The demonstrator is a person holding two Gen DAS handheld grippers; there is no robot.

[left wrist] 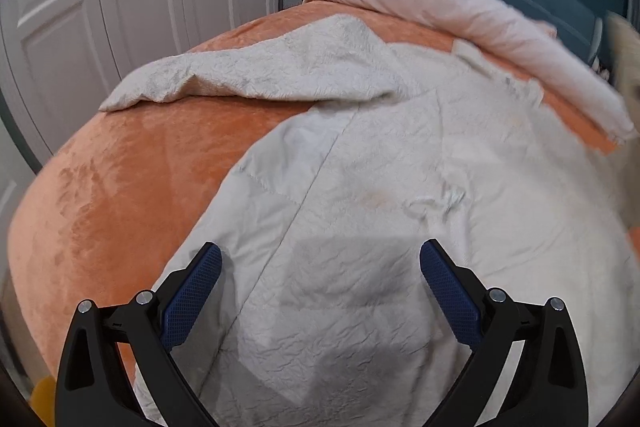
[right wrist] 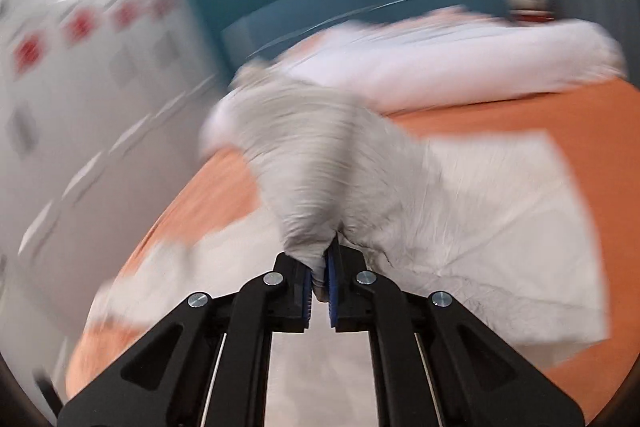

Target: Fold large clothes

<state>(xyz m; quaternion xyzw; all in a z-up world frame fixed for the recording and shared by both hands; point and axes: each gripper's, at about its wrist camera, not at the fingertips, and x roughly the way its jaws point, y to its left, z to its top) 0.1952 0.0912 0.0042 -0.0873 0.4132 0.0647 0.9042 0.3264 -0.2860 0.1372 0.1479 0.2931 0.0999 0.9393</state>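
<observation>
Working from the largest thing down, we note the bed under its orange cover, which fills both wrist views and serves as the folding surface; a rolled pale pink duvet lies along the headboard side, toward 1 o'clock in the left wrist view, apparently pushed back to leave room. The task's thing, a large off-white garment, is spread over the middle of the bed, its quilted side up and a fleecy portion thrown out toward 10 o'clock. We judge it only partly laid out, since that flap lies crooked on the orange cover. The left gripper hovers over the near hem at 6 o'clock with its blue pads wide apart and nothing between them, released, probably waiting to pin or take a corner. The right gripper is clenched on a bunched fold of the same garment: fabric rises from between its pads toward 12 o'clock, drawn into tight pleats. The right wrist view is heavily motion-blurred, so we cannot tell which part of the garment is pinched. We read this as the start of a fold-over; slipping cloth is the risk.
</observation>
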